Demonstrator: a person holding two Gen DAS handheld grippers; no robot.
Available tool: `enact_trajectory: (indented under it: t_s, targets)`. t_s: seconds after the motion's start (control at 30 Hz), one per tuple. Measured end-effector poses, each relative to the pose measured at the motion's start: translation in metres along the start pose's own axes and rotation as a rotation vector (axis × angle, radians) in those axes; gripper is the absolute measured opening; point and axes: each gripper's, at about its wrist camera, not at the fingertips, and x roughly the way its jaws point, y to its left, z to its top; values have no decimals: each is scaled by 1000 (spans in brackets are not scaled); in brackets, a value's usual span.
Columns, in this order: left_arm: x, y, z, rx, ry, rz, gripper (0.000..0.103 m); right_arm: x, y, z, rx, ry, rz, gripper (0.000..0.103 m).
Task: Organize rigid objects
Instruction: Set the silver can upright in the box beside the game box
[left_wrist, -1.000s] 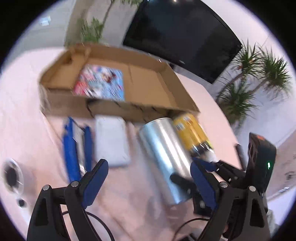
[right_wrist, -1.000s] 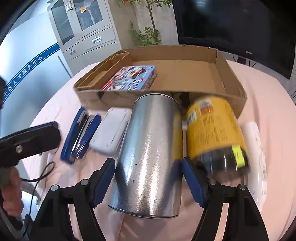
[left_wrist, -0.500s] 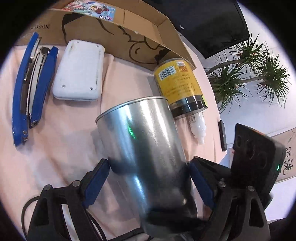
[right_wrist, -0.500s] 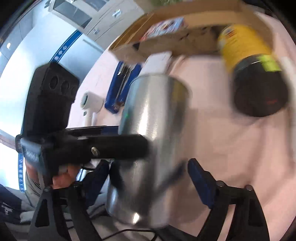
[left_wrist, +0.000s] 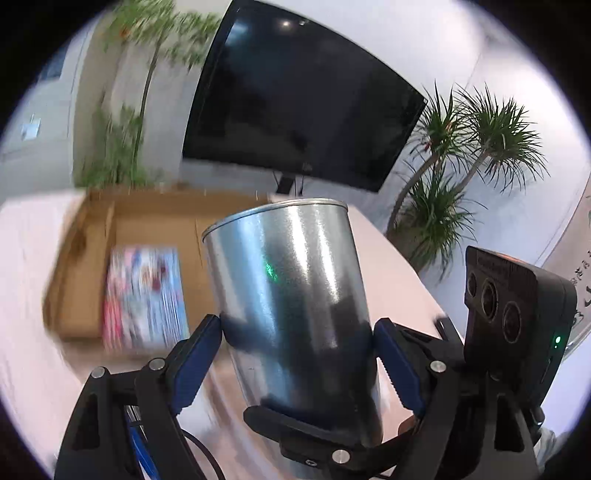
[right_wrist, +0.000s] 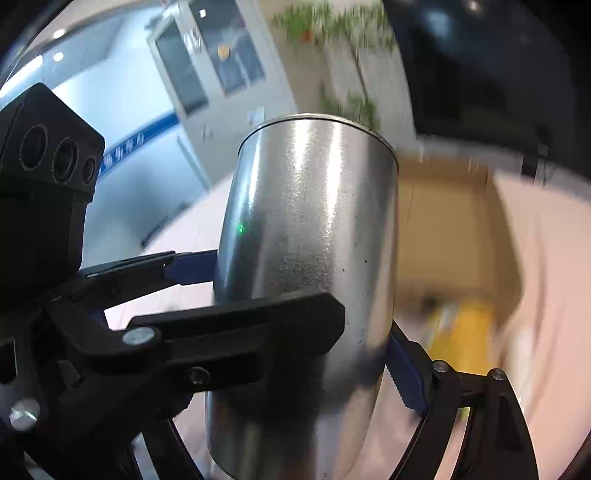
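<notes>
- Left hand-held gripper (left_wrist: 297, 334): both blue pads press against the lower sides of the metal can (left_wrist: 291, 295), one on each flank. This unit is clamped on the can; its jaws have just been closing slightly onto it.
- Right hand-held gripper (right_wrist: 306, 354): one blue pad bears on the can's right flank, low down; the opposite finger is hidden behind the left unit's black finger, which crosses in front of the can. This unit is likewise clamped on the can, its jaws also having just closed a little.
- Metal can: a plain silver cylinder, held between both pairs of fingers at once, clear of the worktop (left_wrist: 399, 280). It stands nearly upright, leaning a little, with its rimmed end pointing away from both units. A small green reflection shows on its wall.
- Cardboard box (left_wrist: 88, 266): open-topped and shallow, lying on the pink worktop ahead of and below the left unit, blurred.
- Colourful booklet (left_wrist: 144, 295): lies flat inside the box, ahead and to the left of the left unit's left finger.
- Yellow container (right_wrist: 461, 332): seen from the right wrist view, just right of the can and beyond the right unit's right finger, near the box wall; heavily blurred.
- Dark screen (left_wrist: 295, 99): mounted on the wall far ahead of the left unit, above the box.
- Potted palm (left_wrist: 458, 162): ahead and to the right of the left unit, past the worktop edge.
- Grey cabinet (right_wrist: 218, 74): with glazed doors, far ahead and to the left of the right unit.
</notes>
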Motion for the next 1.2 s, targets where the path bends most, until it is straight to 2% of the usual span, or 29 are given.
enact_trajectory:
  t_s: [0.1,0.2,0.33,0.53,0.67,0.73,0.8,0.87,0.93,1.1,1.2]
  targets:
    - [15,5,40,38,1,20,84,7,-20,45,30,-12,18,85]
    - [34,21,66,8,39,10,84,25,-38,77,64,18,26,85]
    - [62,35,79,-19,92,11,84,45,-61,96,102,63,31,85]
    - [117,75,70,-95,216,9,84,113,-93,93,176,160,51,85]
    - [163,108,46,-160,313,-1,82,168,-118,72,262,249,54,85]
    - [181,124,36,-198,350,-4,82,189,-123,58,297,275,23,85]
    - [193,141,30,-263,372,-13,83,206,-131,51,356,293,31,85]
    - [200,149,25,-275,394,-13,83,215,-138,49,396,324,44,86]
    - [202,152,21,-291,394,-36,83,218,-136,49,378,349,35,87]
    - [207,156,21,-289,405,-11,82,204,-133,50,354,338,64,87]
    - [215,158,18,-275,425,13,82,194,-132,48,335,327,46,73]
